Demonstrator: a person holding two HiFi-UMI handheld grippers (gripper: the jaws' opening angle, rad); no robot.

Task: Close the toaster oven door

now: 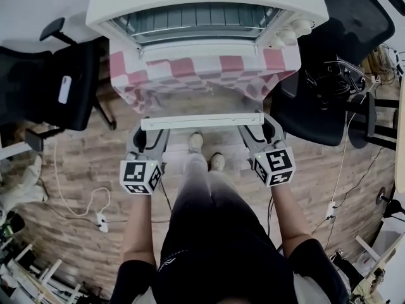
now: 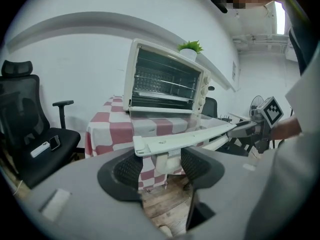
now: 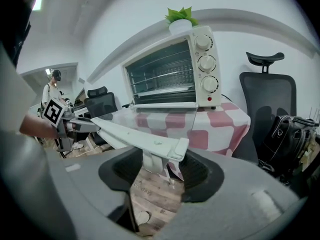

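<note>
The white toaster oven (image 1: 209, 5) stands on a table under a red-checked cloth (image 1: 190, 75). Its glass door (image 1: 202, 90) hangs open and lies level toward me. The white door handle (image 1: 202, 121) runs along the door's near edge. My left gripper (image 1: 150, 130) is at the handle's left end and my right gripper (image 1: 256, 128) at its right end. In the left gripper view the handle's post (image 2: 167, 159) sits between wide jaws with a gap beside it. The right gripper view shows the other post (image 3: 150, 161) likewise between parted pads (image 3: 197, 171).
Black office chairs stand left (image 1: 50, 87) and right (image 1: 323, 106) of the table; the left one carries a phone (image 1: 64, 88). Cables and a power strip (image 1: 101, 219) lie on the wooden floor. A small plant (image 3: 179, 16) tops the oven. A person (image 3: 54, 86) stands far back.
</note>
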